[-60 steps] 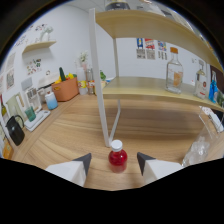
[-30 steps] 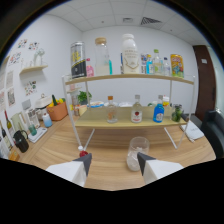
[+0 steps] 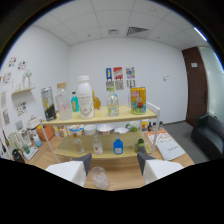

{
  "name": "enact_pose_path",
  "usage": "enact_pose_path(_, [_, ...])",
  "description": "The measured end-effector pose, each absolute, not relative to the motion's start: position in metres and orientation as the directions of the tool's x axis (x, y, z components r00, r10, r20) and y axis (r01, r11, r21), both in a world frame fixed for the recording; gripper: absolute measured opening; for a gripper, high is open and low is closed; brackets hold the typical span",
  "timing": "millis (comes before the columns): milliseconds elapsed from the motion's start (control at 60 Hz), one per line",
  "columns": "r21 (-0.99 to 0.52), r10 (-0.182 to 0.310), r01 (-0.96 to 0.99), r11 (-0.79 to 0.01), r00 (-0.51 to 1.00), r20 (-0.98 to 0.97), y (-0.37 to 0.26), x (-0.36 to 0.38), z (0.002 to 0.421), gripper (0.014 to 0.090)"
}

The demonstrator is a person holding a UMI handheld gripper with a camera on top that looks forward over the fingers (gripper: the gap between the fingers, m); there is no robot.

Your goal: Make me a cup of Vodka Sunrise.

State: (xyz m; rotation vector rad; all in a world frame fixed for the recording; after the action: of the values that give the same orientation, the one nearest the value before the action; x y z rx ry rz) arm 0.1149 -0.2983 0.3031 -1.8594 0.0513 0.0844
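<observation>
Nearest are the tongs (image 3: 112,167), their two pale fingers spread apart and gripping nothing. Between them, a little low and toward the left finger, a clear cup (image 3: 99,177) stands on the wooden worktop (image 3: 125,176), with a gap at either side. The cup looks like thin transparent plastic or glass, probably light when empty, smooth and somewhat slippery, and likely to tip or buckle if squeezed hard; a hold across its middle wall, one finger on each side, seems the safest. Just beyond the fingers stands a two-tier wooden shelf (image 3: 107,118) on white legs. Its lower tier carries several bowls, small jars and a blue-capped bottle (image 3: 118,146). Its upper tier, left to right, holds a dark can (image 3: 48,103), a clear bottle (image 3: 62,104), a tall white bottle (image 3: 85,97), another clear bottle (image 3: 113,104) and a yellow tin (image 3: 138,100); labels are too small to read, so which holds vodka cannot be told. The drink's ingredients appear to sit up there, so the bottles crowd each other and a reach for one risks knocking its neighbours. Far left, a wall shelf with small items; far right, a dark door (image 3: 193,85) and a dark chair (image 3: 209,135); posters (image 3: 118,77) hang on the far white wall.
</observation>
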Motion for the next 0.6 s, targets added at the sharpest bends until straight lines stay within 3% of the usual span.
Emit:
enact_pose_path(133, [-0.978,-0.005,-0.069,-0.199,0.998,-0.069,-0.255,0.152,0.356,0.0853])
enact_pose_path(150, [-0.979,-0.007,-0.065,-0.192,0.998,-0.065,-0.249,0.157,0.361,0.0793])
enact_pose_path(167, [-0.980,-0.009,-0.063,-0.186,0.998,-0.062,-0.243,0.161,0.365,0.0852])
enact_pose_path(317, [-0.986,0.007,-0.080,-0.143,0.997,-0.081,-0.189,0.187,0.396,0.0852])
enact_pose_path(517, [-0.980,0.050,-0.096,-0.174,0.993,-0.106,-0.129,0.207,0.396,0.0848])
enact_pose_path(600, [-0.980,0.067,-0.079,-0.181,0.993,-0.093,-0.113,0.209,0.394,0.0809])
